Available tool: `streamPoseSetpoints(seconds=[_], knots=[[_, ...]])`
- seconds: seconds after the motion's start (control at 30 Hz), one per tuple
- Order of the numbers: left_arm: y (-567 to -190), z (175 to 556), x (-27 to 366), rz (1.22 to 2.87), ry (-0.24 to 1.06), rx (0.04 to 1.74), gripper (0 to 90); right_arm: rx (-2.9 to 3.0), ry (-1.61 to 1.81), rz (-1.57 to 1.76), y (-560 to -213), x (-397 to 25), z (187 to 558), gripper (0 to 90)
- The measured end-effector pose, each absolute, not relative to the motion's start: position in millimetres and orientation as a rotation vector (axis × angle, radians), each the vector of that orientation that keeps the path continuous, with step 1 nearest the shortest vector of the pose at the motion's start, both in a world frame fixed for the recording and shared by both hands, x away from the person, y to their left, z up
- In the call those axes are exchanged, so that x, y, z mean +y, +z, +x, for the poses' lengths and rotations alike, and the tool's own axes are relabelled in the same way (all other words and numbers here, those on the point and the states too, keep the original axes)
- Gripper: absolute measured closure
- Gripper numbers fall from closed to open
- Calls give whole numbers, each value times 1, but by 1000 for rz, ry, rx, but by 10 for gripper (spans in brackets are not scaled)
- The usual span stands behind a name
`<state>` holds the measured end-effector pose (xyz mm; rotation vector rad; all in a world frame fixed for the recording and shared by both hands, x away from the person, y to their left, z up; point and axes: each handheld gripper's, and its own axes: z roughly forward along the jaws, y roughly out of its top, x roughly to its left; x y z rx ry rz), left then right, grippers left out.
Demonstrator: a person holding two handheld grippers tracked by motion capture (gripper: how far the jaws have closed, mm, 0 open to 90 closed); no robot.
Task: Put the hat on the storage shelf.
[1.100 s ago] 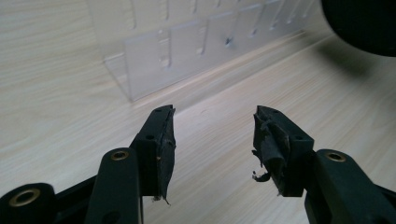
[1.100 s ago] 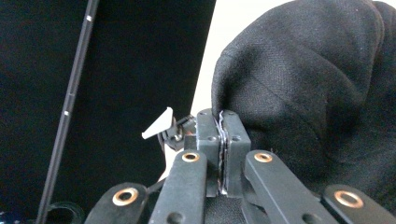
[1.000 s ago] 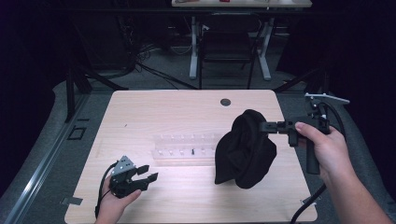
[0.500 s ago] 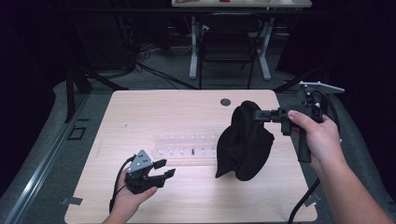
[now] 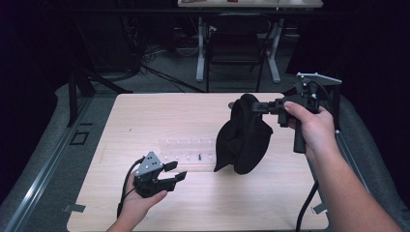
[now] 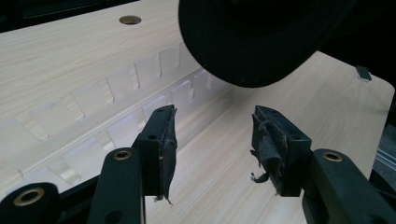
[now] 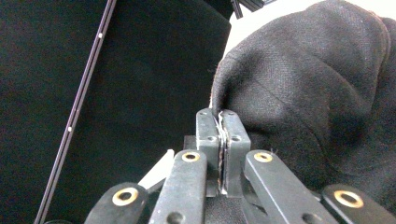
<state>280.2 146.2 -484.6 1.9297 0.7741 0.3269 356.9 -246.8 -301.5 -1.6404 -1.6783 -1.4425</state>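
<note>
Dark room beyond; a pale wood counter [image 5: 145, 121] carries a clear, slotted plastic tray [image 5: 186, 153] at its centre, with the left tongs [image 5: 175, 171] low at the front left, jaws apart and empty, aimed toward the tray. To the right, a black cloth [image 5: 244, 137] hangs in folds over the counter, its lower end seemingly at or just above the surface beside the tray's right end, pinched at its top edge by the right tongs [image 5: 258, 107], whose jaws are clamped on it. Judged soft, light and limp, the cloth would best be taken at a free hem or corner, and the tray beneath could snag it.
</note>
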Motion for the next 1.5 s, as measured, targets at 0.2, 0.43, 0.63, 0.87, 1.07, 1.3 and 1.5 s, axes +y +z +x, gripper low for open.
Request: streamPoseSetpoints(seconds=[0.2,0.43,0.63,0.87,1.07,1.3,1.5], knots=[[-478,285,136,1930,331,747,513,-1688,-1449,-1633,-303,-238,373,889],[-473,292,118,1956,348,702,514,-1688,-1458,-1633,-310,-233,389,888],[-474,300,102,1975,339,690,511,-1683,-1464,-1645,-314,-231,398,888],[-476,306,85,2007,344,678,509,-1691,-1457,-1653,-316,-230,401,888],[-482,311,76,2026,363,688,529,-1693,-1461,-1643,-317,-224,400,888],[-489,316,69,2091,380,680,730,-1678,-1476,-1621,-318,-216,401,888],[-497,319,68,2108,389,702,836,-1676,-1481,-1608,-318,-212,401,888]])
